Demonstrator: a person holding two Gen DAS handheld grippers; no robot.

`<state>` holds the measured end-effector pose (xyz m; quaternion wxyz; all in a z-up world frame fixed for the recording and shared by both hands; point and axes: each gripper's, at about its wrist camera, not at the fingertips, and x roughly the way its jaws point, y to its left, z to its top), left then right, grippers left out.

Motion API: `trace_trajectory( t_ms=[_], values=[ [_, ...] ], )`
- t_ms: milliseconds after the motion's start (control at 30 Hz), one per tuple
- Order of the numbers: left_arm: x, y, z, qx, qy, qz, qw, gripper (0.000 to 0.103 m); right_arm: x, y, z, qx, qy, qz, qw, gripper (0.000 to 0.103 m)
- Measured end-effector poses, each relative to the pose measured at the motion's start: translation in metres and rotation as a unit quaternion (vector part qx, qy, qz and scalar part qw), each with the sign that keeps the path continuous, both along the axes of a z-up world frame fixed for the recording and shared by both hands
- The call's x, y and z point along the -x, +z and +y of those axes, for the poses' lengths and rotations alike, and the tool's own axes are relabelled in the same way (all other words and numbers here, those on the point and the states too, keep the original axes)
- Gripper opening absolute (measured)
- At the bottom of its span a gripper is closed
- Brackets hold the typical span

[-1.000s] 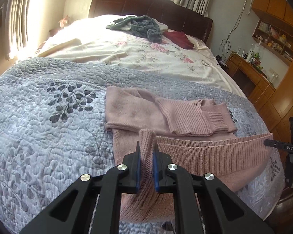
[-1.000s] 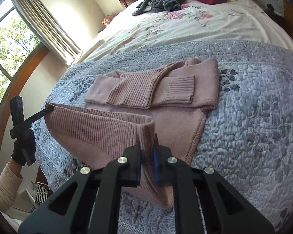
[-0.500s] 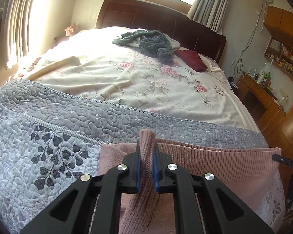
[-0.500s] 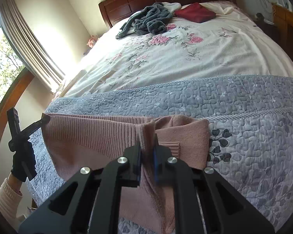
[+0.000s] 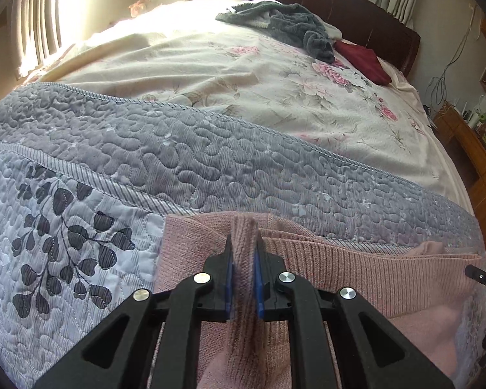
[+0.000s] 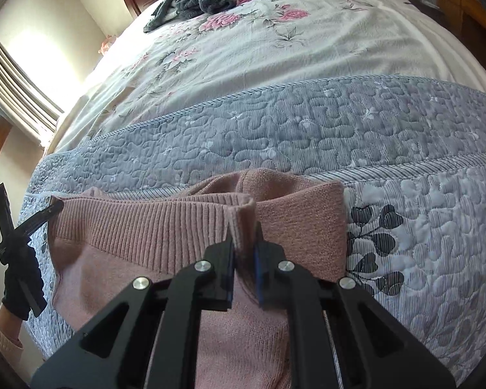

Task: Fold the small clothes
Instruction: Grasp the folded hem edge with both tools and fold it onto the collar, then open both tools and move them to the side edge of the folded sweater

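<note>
While your 2 grippers each pinch the pink sweater (image 5: 356, 269), it lies on the gray quilt (image 5: 184, 162) at the near end of the bed. Your left gripper (image 5: 243, 275) is clamped on a bunched-up corner of the ribbed hem, and the knit sticks up between its blue pads (image 5: 229, 278) at 12 o'clock. From that pinch the ribbed hem runs off toward 3 o'clock, where the black tip of your other tool shows at the picture's edge. Your right gripper (image 6: 244, 269) is clamped on the other corner of the same ribbed hem, with the knit squeezed between its black fingers (image 6: 220, 272). In the right wrist view the hem stretches toward 9 o'clock to the tip of your left tool, held by your gloved hand (image 6: 17, 285) with a cream sleeve (image 6: 0, 337) below it. The hem is folded over on top of the sweater (image 6: 139, 236), and the plain pink body peeks out past it at 12 o'clock and 2 o'clock. Dark leaf prints (image 6: 379, 236) on the quilt sit just beside the sweater at 3 o'clock. Farther up the bed at 12 o'clock a flowered sheet (image 5: 259, 74) is spread out, with a gray towel (image 5: 291, 22) and a dark red cloth (image 5: 363, 61) lying near the wooden headboard (image 5: 356, 13). Sun comes in by the curtain (image 5: 39, 19) at 10 o'clock.
</note>
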<state>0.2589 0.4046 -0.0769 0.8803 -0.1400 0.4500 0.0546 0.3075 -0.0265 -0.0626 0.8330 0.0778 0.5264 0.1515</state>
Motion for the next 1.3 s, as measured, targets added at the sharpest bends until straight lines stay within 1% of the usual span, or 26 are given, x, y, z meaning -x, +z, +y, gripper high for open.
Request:
trace_trajectory(
  t_ms=[33, 67, 100, 133, 167, 200, 267, 367, 467, 533, 600, 667, 700, 733, 767, 800, 867, 967, 1100, 1300],
  values=[
    [-0.001, -0.003, 0.0, -0.005, 0.0, 0.006, 1.0, 0.015, -0.001, -0.003, -0.001, 0.003, -0.004, 0.003, 1.0, 0.015],
    [-0.001, -0.005, 0.001, -0.012, 0.002, 0.01, 0.9999, 0.016, -0.001, -0.005, -0.002, 0.005, -0.007, 0.006, 1.0, 0.016],
    [0.0, -0.005, 0.003, -0.018, 0.007, 0.012, 0.9997, 0.02, 0.0, -0.006, -0.003, 0.005, -0.007, 0.006, 1.0, 0.016],
    [0.002, -0.003, 0.006, -0.02, 0.013, 0.011, 0.9997, 0.022, 0.002, -0.007, -0.004, 0.009, -0.006, 0.005, 1.0, 0.018],
    [0.006, -0.001, 0.01, -0.019, 0.021, 0.007, 0.9996, 0.023, 0.006, -0.006, -0.007, 0.016, -0.007, 0.006, 1.0, 0.022],
    [0.011, 0.003, 0.015, -0.018, 0.029, 0.001, 0.9994, 0.024, 0.012, -0.004, -0.01, 0.014, -0.006, 0.005, 1.0, 0.028],
    [0.026, 0.012, 0.022, -0.021, 0.036, -0.012, 0.9991, 0.025, 0.03, 0.003, -0.017, 0.004, 0.005, -0.003, 1.0, 0.028],
    [0.058, 0.025, 0.014, -0.03, 0.011, -0.028, 0.9991, 0.03, 0.071, 0.009, -0.026, -0.006, 0.025, -0.002, 1.0, 0.032],
    [0.093, 0.029, -0.007, -0.047, -0.027, -0.027, 0.9982, 0.031, 0.114, 0.006, -0.032, -0.022, 0.043, 0.01, 0.999, 0.033],
    [0.112, 0.028, -0.024, -0.052, -0.05, -0.02, 0.9972, 0.033, 0.136, 0.001, -0.034, -0.031, 0.046, 0.022, 0.998, 0.037],
    [0.127, 0.024, -0.038, -0.04, -0.068, -0.014, 0.9968, 0.034, 0.154, -0.006, -0.035, -0.032, 0.045, 0.035, 0.998, 0.037],
    [0.137, 0.019, -0.049, -0.029, -0.074, -0.005, 0.9968, 0.035, 0.165, -0.013, -0.033, -0.015, 0.044, 0.04, 0.998, 0.037],
    [0.14, 0.016, -0.053, -0.026, -0.075, -0.001, 0.9969, 0.037, 0.168, -0.017, -0.033, -0.015, 0.043, 0.048, 0.998, 0.037],
    [0.142, 0.012, -0.056, -0.021, -0.076, 0.005, 0.9968, 0.037, 0.17, -0.022, -0.034, -0.022, 0.04, 0.059, 0.997, 0.032],
    [0.143, 0.008, -0.058, -0.018, -0.076, 0.011, 0.9968, 0.037, 0.171, -0.026, -0.034, -0.032, 0.037, 0.068, 0.996, 0.026],
    [0.143, 0.004, -0.06, -0.014, -0.077, 0.018, 0.9968, 0.037, 0.17, -0.027, -0.034, -0.034, 0.036, 0.074, 0.996, 0.012],
    [0.143, -0.002, -0.062, -0.009, -0.078, 0.034, 0.9964, 0.037, 0.17, -0.021, -0.035, -0.04, 0.036, 0.069, 0.996, 0.011],
    [0.142, -0.012, -0.063, -0.017, -0.079, 0.052, 0.9954, 0.037, 0.17, -0.013, -0.037, -0.039, 0.03, 0.071, 0.996, 0.009],
    [0.141, -0.025, -0.058, -0.017, -0.076, 0.07, 0.9945, 0.037, 0.172, -0.025, -0.039, -0.017, 0.03, 0.086, 0.996, 0.009],
    [0.143, -0.034, -0.054, -0.013, -0.077, 0.07, 0.9945, 0.037, 0.173, -0.04, -0.04, -0.015, 0.023, 0.098, 0.995, 0.009]
  ],
)
